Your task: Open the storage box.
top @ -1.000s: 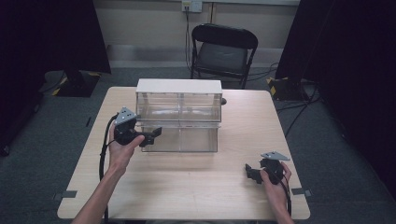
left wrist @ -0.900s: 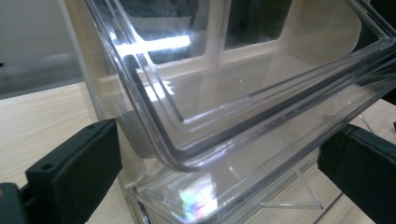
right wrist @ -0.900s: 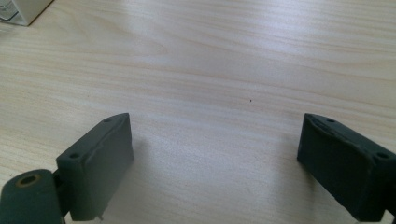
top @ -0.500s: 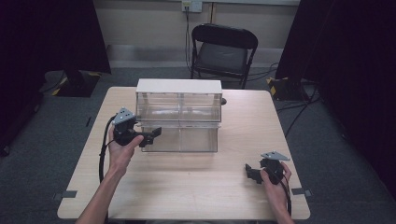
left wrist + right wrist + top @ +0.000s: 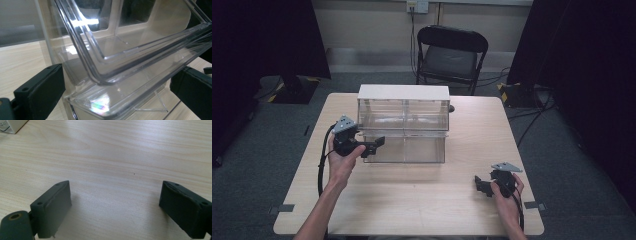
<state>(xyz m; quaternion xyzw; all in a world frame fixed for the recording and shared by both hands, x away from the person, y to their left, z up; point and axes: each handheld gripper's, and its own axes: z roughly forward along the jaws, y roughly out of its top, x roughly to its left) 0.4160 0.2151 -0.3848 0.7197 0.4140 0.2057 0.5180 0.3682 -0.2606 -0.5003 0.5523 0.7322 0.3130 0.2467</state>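
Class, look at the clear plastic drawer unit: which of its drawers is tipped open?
The lower-left drawer, beside the left gripper, whose open jaws flank its clear rim. It tilts forward out of the drawer unit; the upper drawers sit closed.

We see a clear plastic drawer unit (image 5: 403, 120) with a white top at the centre of the frame. Its lower left bin (image 5: 130, 75) is tilted open toward us.

A drawer unit (image 5: 403, 122) stands on the desk (image 5: 422, 200) toward its far side, a chair (image 5: 451, 55) behind the desk, one gripper (image 5: 377, 142) at the unit's left front, another gripper (image 5: 479, 186) near right.
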